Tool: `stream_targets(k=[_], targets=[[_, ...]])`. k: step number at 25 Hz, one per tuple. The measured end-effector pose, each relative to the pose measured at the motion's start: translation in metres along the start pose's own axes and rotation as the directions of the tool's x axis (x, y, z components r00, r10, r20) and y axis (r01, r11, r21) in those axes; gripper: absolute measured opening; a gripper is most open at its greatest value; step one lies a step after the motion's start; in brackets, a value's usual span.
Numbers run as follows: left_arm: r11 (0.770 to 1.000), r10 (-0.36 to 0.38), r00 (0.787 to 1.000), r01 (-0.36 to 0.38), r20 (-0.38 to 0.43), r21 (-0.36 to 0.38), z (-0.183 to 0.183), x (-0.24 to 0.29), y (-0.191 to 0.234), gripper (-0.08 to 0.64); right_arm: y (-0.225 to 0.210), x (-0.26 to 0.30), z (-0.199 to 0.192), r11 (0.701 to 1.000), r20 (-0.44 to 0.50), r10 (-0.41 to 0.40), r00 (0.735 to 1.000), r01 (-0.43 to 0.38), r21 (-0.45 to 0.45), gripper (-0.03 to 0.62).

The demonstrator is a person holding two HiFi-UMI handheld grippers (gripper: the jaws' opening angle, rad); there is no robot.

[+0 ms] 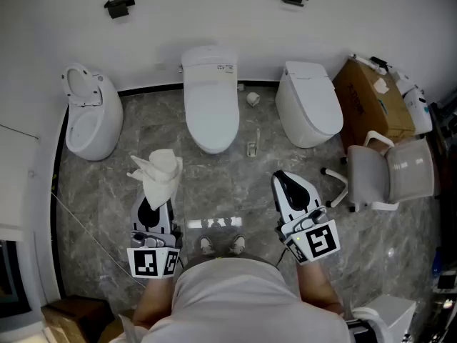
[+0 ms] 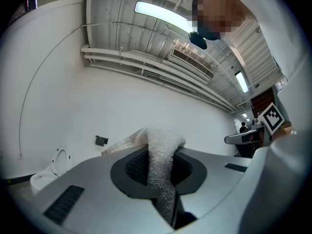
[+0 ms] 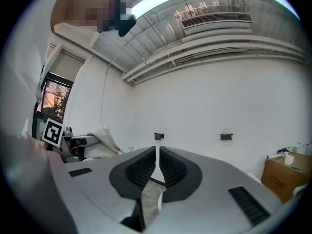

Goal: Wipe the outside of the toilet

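Observation:
Three white toilets stand against the far wall: a left one (image 1: 89, 116) with its lid raised, a middle one (image 1: 211, 102) straight ahead with lid down, and a right one (image 1: 308, 104). My left gripper (image 1: 157, 195) is held low in front of the middle toilet and is shut on a white cloth (image 1: 161, 171), which bunches up above the jaws. In the left gripper view the cloth (image 2: 163, 165) is pinched between the dark pads of the left gripper (image 2: 163, 155). My right gripper (image 1: 280, 179) is shut with nothing in it; its jaws (image 3: 157, 152) nearly touch.
A cardboard box (image 1: 371, 98) and a white office chair (image 1: 389, 177) crowd the right side. Small items (image 1: 253, 148) lie on the marble floor between the middle and right toilets. Two black brackets (image 1: 119, 5) are on the wall. My shoes (image 1: 221, 245) are below.

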State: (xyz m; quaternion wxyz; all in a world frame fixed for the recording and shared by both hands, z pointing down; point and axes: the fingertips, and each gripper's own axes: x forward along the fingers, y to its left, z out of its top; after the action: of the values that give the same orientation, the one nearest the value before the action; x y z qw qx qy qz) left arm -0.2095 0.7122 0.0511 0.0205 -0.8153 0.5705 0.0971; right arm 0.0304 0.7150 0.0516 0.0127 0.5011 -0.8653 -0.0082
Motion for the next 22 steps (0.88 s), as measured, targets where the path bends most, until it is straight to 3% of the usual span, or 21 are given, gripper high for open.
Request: stream_targets(k=[9, 15, 22], targets=[[1.0, 0.016, 1.0, -0.016, -0.024, 0.015, -0.006, 0.002, 0.004, 0.061, -0.002, 0.005, -0.011, 0.998, -0.012, 0.043, 0.999, -0.042, 0.049, 0.052], [1.0, 0.006, 0.999, -0.006, -0.039, -0.001, -0.021, -0.006, 0.029, 0.061, 0.022, 0.02, -0.02, 0.999, -0.019, 0.036, 0.999, -0.036, 0.041, 0.052], [0.997, -0.067, 0.997, 0.066, -0.035, -0.038, -0.032, -0.018, 0.062, 0.061, 0.063, 0.048, -0.039, 0.999, -0.076, 0.041, 0.996, -0.039, 0.026, 0.052]])
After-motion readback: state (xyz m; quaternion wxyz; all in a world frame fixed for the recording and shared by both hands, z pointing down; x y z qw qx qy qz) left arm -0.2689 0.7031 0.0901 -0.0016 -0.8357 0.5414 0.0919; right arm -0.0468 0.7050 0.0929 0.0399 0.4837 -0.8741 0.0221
